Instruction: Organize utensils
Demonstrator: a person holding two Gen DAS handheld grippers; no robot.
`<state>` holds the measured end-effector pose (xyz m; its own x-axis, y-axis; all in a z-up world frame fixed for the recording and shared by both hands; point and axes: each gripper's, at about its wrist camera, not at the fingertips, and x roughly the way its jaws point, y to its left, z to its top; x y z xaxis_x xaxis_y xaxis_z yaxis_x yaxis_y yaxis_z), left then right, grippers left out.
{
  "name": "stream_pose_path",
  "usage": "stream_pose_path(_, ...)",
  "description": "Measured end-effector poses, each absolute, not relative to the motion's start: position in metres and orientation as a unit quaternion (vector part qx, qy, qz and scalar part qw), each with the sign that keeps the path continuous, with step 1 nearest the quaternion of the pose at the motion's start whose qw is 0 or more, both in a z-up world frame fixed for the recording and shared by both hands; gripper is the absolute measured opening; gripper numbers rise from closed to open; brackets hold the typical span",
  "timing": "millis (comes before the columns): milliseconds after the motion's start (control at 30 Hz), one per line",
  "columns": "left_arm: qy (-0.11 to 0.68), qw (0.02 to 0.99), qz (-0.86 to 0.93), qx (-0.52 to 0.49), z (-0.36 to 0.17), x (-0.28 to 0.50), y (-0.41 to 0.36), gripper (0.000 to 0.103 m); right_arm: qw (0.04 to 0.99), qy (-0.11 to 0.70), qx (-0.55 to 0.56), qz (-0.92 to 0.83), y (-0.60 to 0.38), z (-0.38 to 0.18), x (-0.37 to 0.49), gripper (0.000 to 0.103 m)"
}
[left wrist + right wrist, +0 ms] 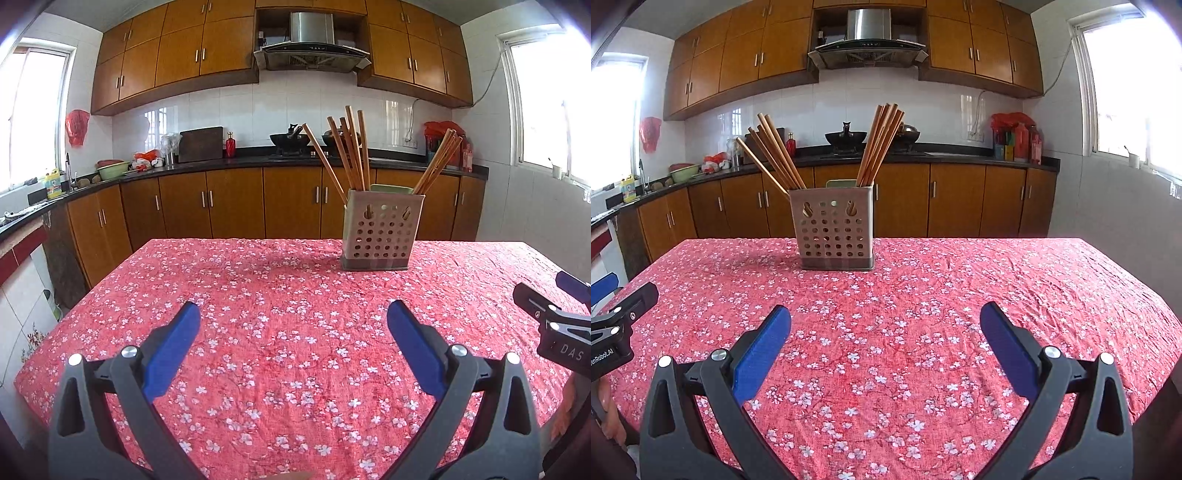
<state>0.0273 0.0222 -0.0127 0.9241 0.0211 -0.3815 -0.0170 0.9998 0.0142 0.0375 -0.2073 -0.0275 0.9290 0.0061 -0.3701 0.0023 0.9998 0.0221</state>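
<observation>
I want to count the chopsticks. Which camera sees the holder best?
The right wrist view: the holder stands near its middle, both chopstick bunches spread clearly. The left wrist view shows the holder off to the right.

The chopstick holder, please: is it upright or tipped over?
Upright: the chopstick holder sits flat on the tablecloth, chopsticks pointing up.
</observation>
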Motion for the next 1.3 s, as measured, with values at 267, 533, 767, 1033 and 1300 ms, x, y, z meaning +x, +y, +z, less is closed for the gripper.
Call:
stream_pose_path(267,0.194,0.981,0.004,-0.006,-0.0150,0.0258,0.0249,0.099,0.983,0.186,0.010,-0.002,-0.2086,-0.0290,0.0346,0.101)
stream_pose_path(533,0.196,0.981,0.003,-0.004,-0.0159,0.0264,0.0225,0.099,0.983,0.185,0.009,0.000,-0.2088,-0.0284,0.0349,0.101)
stream_pose_path(767,0.198,0.980,0.002,-0.003,-0.0159,0.0272,0.0227,0.099,0.983,0.186,0.011,0.000,-0.2095,-0.0282,0.0350,0.101)
stream_pose_path(1033,0.199,0.980,-0.002,-0.001,-0.0168,0.0276,0.0210,0.099,0.982,0.186,0.013,0.000,-0.2100,-0.0278,0.0349,0.101)
stream_pose_path(1300,0.199,0.980,-0.002,-0.001,-0.0170,0.0276,0.0204,0.099,0.982,0.186,0.012,0.000,-0.2104,-0.0277,0.0347,0.101)
